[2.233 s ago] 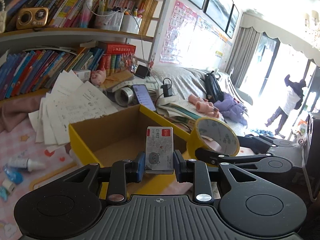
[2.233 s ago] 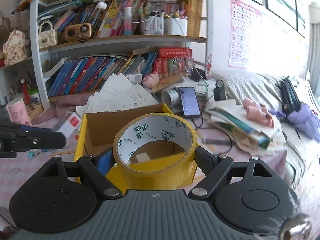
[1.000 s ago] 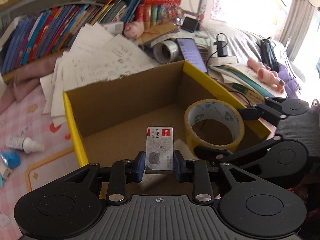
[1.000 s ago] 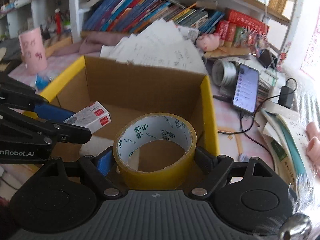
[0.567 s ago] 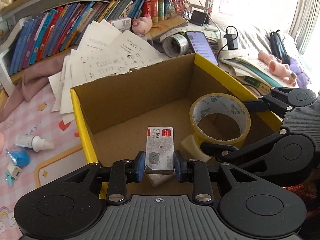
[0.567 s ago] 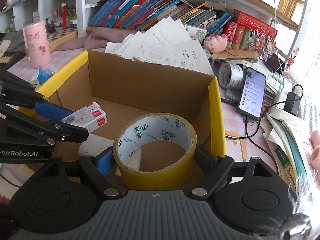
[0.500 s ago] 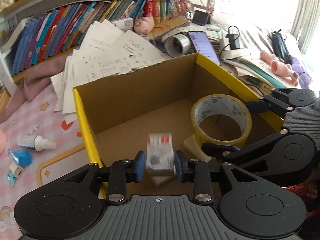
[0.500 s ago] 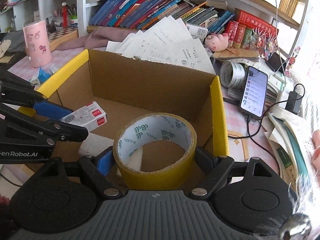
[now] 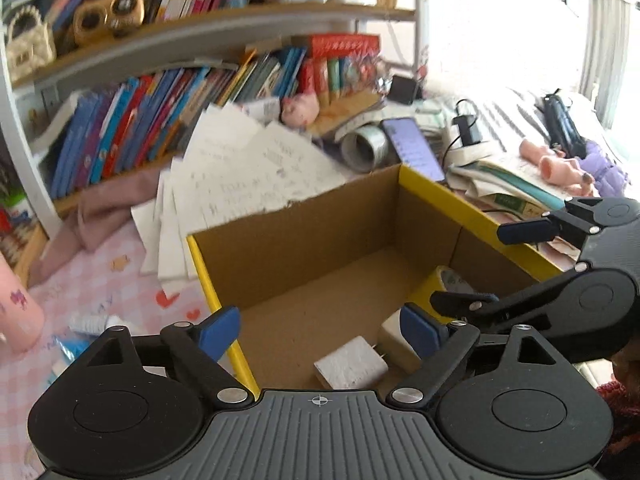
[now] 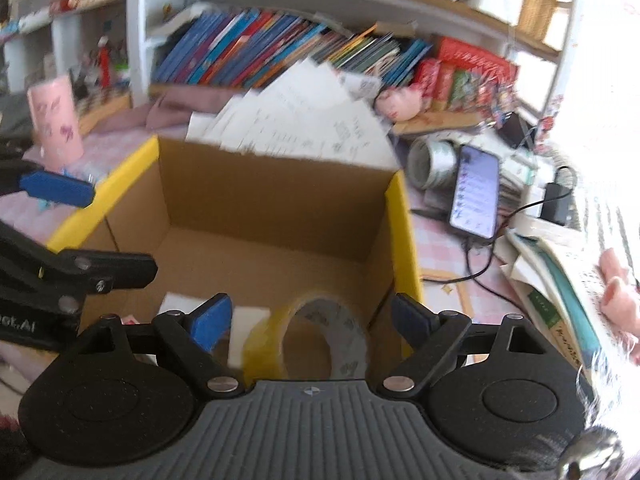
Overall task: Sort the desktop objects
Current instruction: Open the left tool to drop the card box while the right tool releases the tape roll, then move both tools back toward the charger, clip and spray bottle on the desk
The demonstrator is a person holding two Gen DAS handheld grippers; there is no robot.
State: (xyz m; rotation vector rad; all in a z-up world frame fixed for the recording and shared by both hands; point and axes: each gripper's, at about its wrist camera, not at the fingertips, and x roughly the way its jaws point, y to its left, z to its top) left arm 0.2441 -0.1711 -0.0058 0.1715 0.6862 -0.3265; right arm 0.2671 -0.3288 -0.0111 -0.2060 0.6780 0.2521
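Both tools spread, empty: left tool [image 9: 320, 328], right tool [image 10: 310, 312]. Yellow tape roll [image 10: 308, 340] lower centre, inside yellow-rimmed cardboard box [image 10: 394, 216]. Probably light, stiff; best pinched across its rim.

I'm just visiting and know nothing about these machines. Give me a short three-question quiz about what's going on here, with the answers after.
1. True or false: the right gripper is clamped on the yellow tape roll.
2. Where does the tape roll lie? A) on the bookshelf B) inside the cardboard box C) on the phone
3. Fill in: the left gripper holds ____.

Key
1. False; its jaws are spread and the roll sits free below them.
2. B
3. Nothing; it is open above the box, where two white chargers lie on the floor.
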